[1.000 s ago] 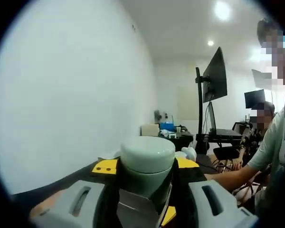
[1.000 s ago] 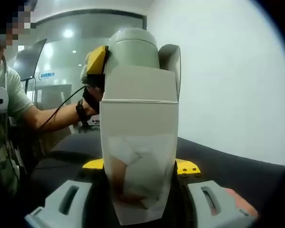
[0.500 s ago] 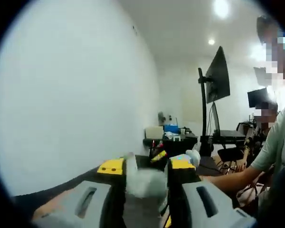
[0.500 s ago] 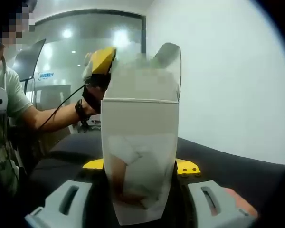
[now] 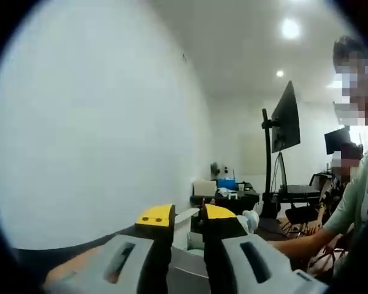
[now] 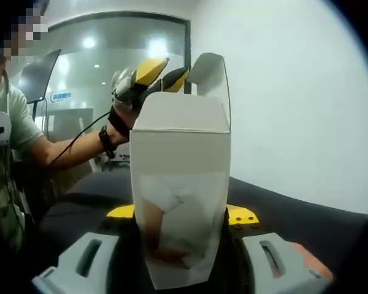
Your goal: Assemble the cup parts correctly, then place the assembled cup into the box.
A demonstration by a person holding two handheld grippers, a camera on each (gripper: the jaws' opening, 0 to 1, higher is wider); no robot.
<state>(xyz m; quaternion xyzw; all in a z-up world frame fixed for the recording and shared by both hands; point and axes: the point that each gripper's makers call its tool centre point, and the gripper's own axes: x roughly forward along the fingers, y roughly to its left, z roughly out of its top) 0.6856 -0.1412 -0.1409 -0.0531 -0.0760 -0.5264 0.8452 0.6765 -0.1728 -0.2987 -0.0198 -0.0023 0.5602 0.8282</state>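
My right gripper (image 6: pixel 181 215) is shut on an upright white box (image 6: pixel 181 153) with a clear window in its front. The box's top flap (image 6: pixel 210 73) stands open. The pale green cup is out of sight above the rim. A pale shape shows through the window; I cannot tell what it is. The left gripper (image 6: pixel 162 75) hovers just over the box's open top, yellow fingertips (image 6: pixel 150 68) a little apart. In the left gripper view its jaws stand close together with a narrow gap and nothing between them (image 5: pixel 187 215); the box's white flap (image 5: pixel 185 215) shows beyond.
A black table (image 6: pixel 288 214) runs along a white wall (image 5: pixel 98 122). A person's arm (image 6: pixel 61 153) reaches in from the left. A monitor on a stand (image 5: pixel 286 113) and a cluttered desk (image 5: pixel 224 190) stand at the far end.
The cup that stood high in the box's mouth between the left jaws has dropped down out of sight. The left jaws have come closer together. The right gripper and box have not moved.
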